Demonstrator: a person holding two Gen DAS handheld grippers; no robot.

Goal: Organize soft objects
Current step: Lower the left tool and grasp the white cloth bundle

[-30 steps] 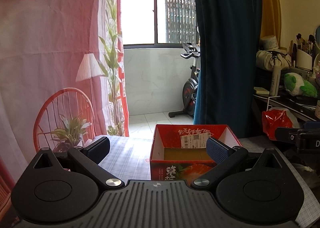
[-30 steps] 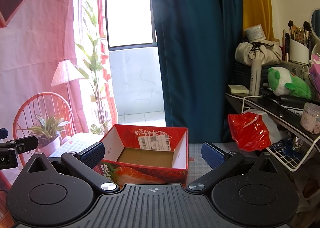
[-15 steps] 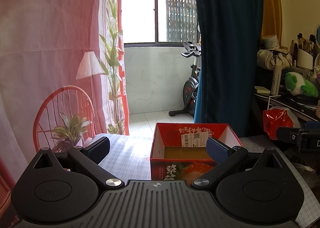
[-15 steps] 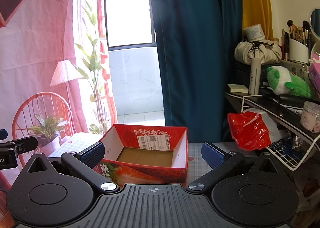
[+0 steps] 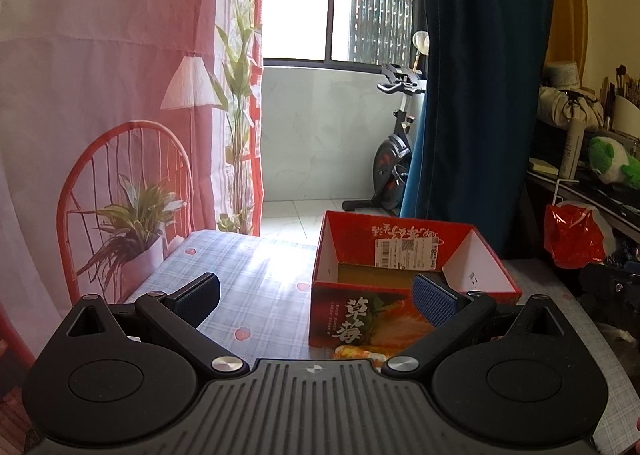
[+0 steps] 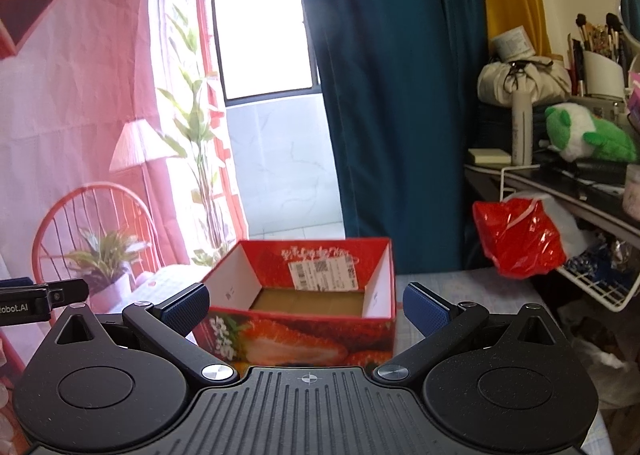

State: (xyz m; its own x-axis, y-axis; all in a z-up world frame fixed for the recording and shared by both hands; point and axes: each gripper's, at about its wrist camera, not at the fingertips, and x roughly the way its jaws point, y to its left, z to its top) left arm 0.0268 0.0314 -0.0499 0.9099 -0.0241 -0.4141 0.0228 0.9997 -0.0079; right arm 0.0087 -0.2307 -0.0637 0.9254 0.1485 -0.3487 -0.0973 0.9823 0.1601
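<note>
An open red strawberry box (image 5: 404,251) (image 6: 316,275) stands on the checked tablecloth, with only its brown floor showing inside. My left gripper (image 5: 316,295) is open above the table, its right finger in front of the box's near wall. My right gripper (image 6: 306,305) is open too, its fingers either side of the box's front. A green and white plush toy (image 5: 612,165) (image 6: 588,133) lies on the shelf at the far right, away from both grippers. Nothing sits between either pair of fingers.
The checked tablecloth (image 5: 256,287) has bare room left of the box. A red plastic bag (image 6: 520,239) hangs by a white wire rack (image 6: 600,287) at right. A dark blue curtain (image 6: 392,95) hangs behind; an exercise bike (image 5: 392,159) stands on the balcony.
Both views shift only slightly: the left view has dropped and drifted a little left, so the box sits further right. Both grippers stay open and empty.
</note>
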